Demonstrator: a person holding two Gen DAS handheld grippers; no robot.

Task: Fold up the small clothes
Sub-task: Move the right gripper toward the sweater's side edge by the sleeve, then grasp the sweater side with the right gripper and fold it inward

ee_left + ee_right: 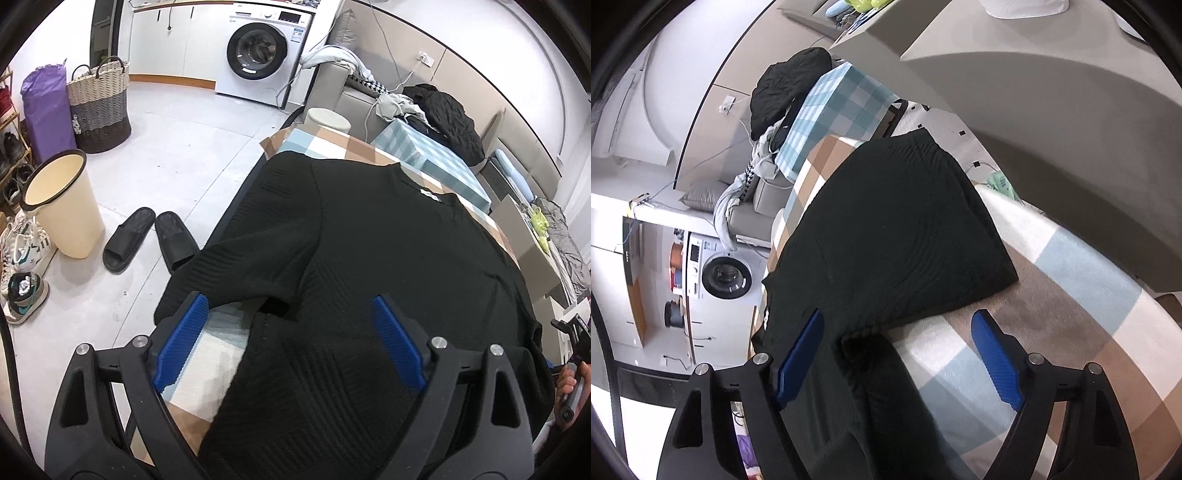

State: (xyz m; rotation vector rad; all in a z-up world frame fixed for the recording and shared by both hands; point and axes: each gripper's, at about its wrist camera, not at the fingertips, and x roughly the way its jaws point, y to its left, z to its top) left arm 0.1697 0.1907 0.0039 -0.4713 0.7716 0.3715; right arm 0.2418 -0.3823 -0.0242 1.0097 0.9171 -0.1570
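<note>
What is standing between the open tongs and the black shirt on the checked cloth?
Nothing visible. The left tongs and the right tongs hang open directly over the black shirt, which lies flat on the checked cloth with nothing on top.

The black shirt hem runs off the bottom edge, behind the tool arms.

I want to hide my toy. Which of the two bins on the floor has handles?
The woven basket near the purple bag has two loop handles on top. The cream plastic bin beside the black slippers has only a plain dark rim.
</note>
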